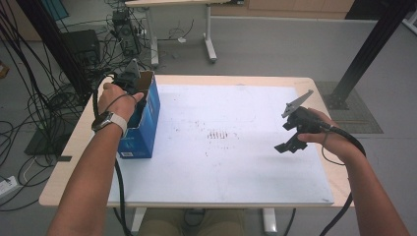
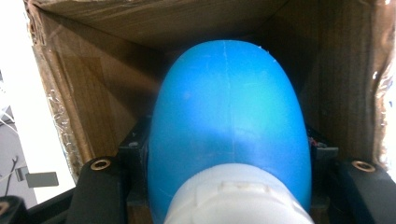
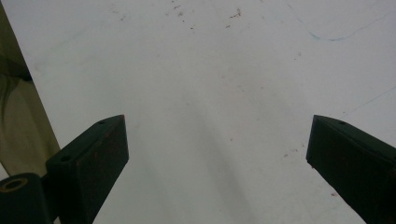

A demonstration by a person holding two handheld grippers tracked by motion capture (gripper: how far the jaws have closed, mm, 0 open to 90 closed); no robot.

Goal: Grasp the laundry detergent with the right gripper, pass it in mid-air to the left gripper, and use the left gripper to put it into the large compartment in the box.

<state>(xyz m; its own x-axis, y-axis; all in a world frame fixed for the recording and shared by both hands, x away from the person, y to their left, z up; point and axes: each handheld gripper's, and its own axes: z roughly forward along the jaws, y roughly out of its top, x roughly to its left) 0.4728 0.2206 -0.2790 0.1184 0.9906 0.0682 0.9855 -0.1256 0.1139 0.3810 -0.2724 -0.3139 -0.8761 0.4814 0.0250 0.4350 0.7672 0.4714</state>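
A blue cardboard box [image 1: 147, 120] stands open-topped at the table's left side. My left gripper [image 1: 137, 88] reaches down into it. In the left gripper view its jaws press both sides of a smooth blue rounded object [image 2: 229, 107] with a white end [image 2: 238, 196]; the box's brown inner walls [image 2: 93, 84] surround it. My right gripper [image 1: 289, 145] hovers over the right part of the white mat [image 1: 221, 167]. In the right gripper view the right gripper [image 3: 217, 154] is open, jaws wide apart, with nothing but bare mat [image 3: 210, 70] between them.
The wooden table [image 1: 61, 167] shows a bare strip around the mat. Tangled cables [image 1: 34, 103] and equipment lie on the floor at the left. A black frame post [image 1: 366, 54] stands at the back right, and another table's legs [image 1: 210, 44] behind.
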